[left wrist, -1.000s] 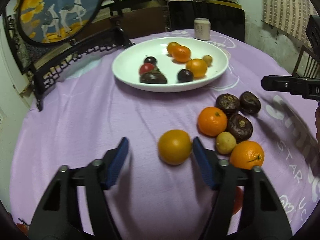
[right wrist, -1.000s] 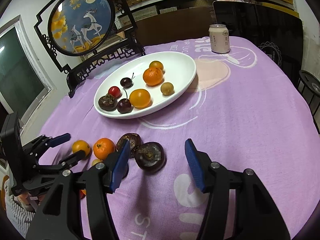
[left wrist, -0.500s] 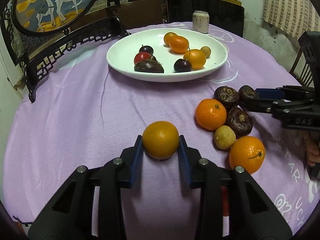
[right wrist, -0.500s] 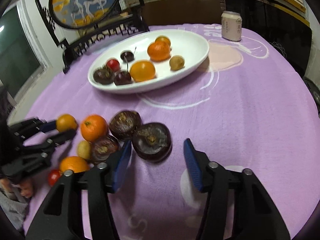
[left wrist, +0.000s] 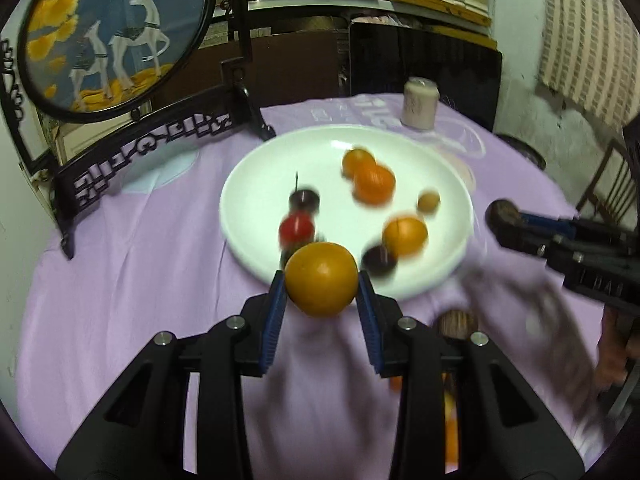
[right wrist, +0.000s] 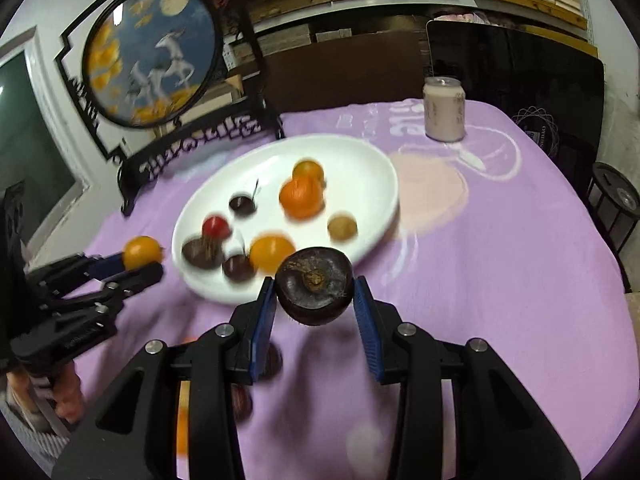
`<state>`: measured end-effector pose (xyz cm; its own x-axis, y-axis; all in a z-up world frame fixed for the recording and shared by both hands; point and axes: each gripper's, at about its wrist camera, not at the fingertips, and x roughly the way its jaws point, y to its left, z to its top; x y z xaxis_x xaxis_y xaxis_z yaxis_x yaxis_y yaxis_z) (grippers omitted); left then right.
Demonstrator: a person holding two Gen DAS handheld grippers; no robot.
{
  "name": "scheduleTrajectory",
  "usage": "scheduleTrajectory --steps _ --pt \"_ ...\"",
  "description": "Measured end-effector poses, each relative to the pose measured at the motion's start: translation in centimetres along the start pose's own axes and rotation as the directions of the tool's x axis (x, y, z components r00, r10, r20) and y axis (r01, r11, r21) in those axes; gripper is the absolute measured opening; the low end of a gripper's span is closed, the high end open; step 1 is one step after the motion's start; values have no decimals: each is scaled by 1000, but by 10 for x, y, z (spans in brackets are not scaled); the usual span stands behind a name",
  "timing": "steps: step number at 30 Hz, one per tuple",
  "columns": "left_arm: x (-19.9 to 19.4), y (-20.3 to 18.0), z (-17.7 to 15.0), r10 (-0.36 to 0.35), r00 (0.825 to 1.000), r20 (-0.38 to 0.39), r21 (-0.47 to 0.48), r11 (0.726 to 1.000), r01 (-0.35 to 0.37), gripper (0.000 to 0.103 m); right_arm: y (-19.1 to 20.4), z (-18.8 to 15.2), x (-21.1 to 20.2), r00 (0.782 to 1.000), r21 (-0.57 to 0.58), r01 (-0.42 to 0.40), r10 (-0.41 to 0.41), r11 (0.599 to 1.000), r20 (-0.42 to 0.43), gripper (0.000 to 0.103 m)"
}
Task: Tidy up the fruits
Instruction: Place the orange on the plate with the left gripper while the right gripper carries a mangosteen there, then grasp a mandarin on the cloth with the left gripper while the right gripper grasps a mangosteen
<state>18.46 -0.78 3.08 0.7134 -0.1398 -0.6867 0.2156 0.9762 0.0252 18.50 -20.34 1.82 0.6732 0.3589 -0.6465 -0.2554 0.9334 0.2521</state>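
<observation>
Round table w/ purple cloth (right wrist: 500, 280), shelving behind, deer screen (left wrist: 108, 32) at back left. White plate (left wrist: 256, 184) mid-table, already holding several fruits. Left gripper (left wrist: 322, 300) clamped on orange fruit (left wrist: 321, 278), held off cloth just short of plate's near rim. Right gripper (right wrist: 314, 300) clamped on dark brown fruit (right wrist: 314, 285), likewise near rim, right side. Plate straight ahead of both; left approx. nearer. Est.: carry fwd, release over bare plate area. Motion blur on bkgd.

orange (left wrist: 321, 279) held aloft, dark fruit (right wrist: 314, 287) gripped
</observation>
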Motion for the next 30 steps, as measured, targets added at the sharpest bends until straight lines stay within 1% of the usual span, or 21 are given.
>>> scheduleTrajectory --steps 3,4,5,6,7,9,14,18,21,25,28,30 --pt "27 -3 18 -15 1000 -17 -27 1000 14 36 2 18 22 1000 15 -12 12 1000 5 40" --pt "34 -3 22 -18 1000 -17 -37 999 17 39 2 21 28 1000 22 -18 18 1000 1 41" --pt "39 -3 24 -17 1000 -15 -46 999 17 51 1 23 34 1000 35 -24 24 999 -2 46" --pt "44 -3 26 -18 1000 -11 -57 998 17 61 -3 24 40 1000 63 -26 26 998 0 56" --pt "47 -2 26 -19 1000 -9 -66 998 18 62 -6 24 41 1000 87 -25 25 996 4 63" --pt "49 0 23 -31 999 -17 -65 997 30 62 -15 21 38 999 118 -42 40 992 23 63" --pt "38 8 14 -28 999 -20 -83 996 26 62 -20 13 23 999 115 -44 42 992 19 63" --pt "18 11 -8 -14 1000 -24 -70 997 12 62 -12 -1 12 998 91 -61 62 994 -6 63" --pt "7 8 -25 -6 999 -38 -50 999 4 62 0 -13 2 997 48 -71 72 996 -17 63" --pt "0 -7 -40 -24 998 -55 -5 1000 24 64 10 -29 -9 997 4 -65 65 998 -32 63" --pt "-4 -20 -45 -45 998 -54 39 998 47 64 8 -36 -15 999 -9 -44 44 999 -31 64" --pt "-5 -28 -47 -57 997 -50 60 996 59 64 4 -36 -15 999 2 -42 42 999 -30 64"
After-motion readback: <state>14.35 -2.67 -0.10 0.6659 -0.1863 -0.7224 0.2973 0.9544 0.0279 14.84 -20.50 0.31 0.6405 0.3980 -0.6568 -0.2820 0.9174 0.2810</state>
